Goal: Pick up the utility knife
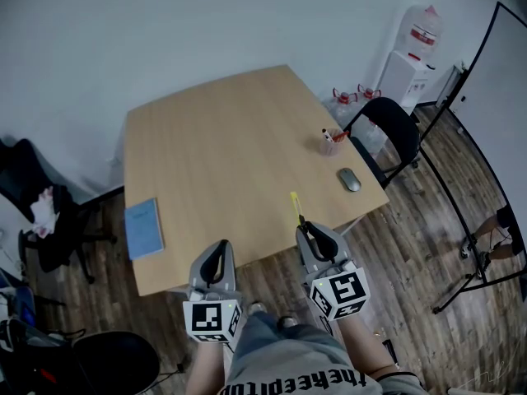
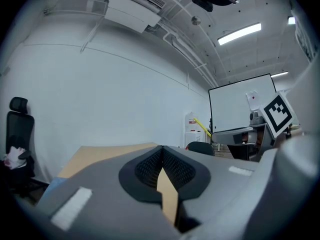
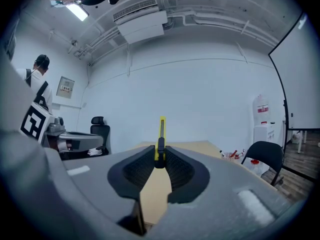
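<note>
The yellow utility knife (image 3: 161, 136) stands out past the tips of my right gripper (image 3: 160, 154), which is shut on its handle end. In the head view the utility knife (image 1: 295, 206) sticks forward from the right gripper (image 1: 306, 225), above the near edge of the wooden table (image 1: 230, 138). My left gripper (image 1: 218, 252) hangs to the left at the same edge. In the left gripper view the left gripper (image 2: 162, 156) has its pads together with nothing between them. The yellow knife (image 2: 202, 127) and the right gripper's marker cube (image 2: 276, 112) show at the right of that view.
On the table lie a blue notebook (image 1: 143, 227) at the near left, a grey mouse (image 1: 349, 179) and a small cup of pens (image 1: 328, 142) at the right. A black chair (image 1: 389, 134) stands by the right edge, another chair (image 1: 41, 208) at the left. A whiteboard stand (image 1: 482, 122) and water dispenser (image 1: 409, 64) are far right.
</note>
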The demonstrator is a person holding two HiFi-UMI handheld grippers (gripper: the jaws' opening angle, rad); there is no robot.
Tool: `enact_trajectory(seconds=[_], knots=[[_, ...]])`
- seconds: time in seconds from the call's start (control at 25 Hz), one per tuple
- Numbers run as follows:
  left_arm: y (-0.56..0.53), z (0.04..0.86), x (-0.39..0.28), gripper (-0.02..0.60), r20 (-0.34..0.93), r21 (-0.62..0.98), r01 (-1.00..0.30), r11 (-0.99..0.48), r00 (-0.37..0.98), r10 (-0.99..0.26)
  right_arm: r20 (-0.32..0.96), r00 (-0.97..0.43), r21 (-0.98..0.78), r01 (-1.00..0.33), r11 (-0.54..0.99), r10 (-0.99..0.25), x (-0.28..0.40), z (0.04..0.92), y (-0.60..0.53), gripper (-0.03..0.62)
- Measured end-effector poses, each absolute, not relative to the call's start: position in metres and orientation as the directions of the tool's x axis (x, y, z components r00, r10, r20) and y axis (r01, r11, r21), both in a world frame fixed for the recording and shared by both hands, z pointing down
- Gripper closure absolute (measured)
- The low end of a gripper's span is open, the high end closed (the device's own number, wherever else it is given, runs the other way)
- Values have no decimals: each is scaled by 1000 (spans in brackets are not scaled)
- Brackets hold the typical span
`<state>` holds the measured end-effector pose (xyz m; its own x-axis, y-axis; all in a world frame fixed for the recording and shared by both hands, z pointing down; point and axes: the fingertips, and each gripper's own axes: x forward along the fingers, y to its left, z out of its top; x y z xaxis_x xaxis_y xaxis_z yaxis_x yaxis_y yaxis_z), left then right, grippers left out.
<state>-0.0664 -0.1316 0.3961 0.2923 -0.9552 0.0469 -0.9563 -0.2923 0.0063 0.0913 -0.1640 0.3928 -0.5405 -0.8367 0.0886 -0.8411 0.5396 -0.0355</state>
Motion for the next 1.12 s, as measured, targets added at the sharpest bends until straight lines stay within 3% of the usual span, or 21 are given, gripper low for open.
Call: enact_trajectory(seconds=[1.12], knots=[[-114, 391, -77, 561, 14, 6, -969, -245, 245, -969, 32, -510, -8, -860, 510, -860, 110, 385, -147, 528]])
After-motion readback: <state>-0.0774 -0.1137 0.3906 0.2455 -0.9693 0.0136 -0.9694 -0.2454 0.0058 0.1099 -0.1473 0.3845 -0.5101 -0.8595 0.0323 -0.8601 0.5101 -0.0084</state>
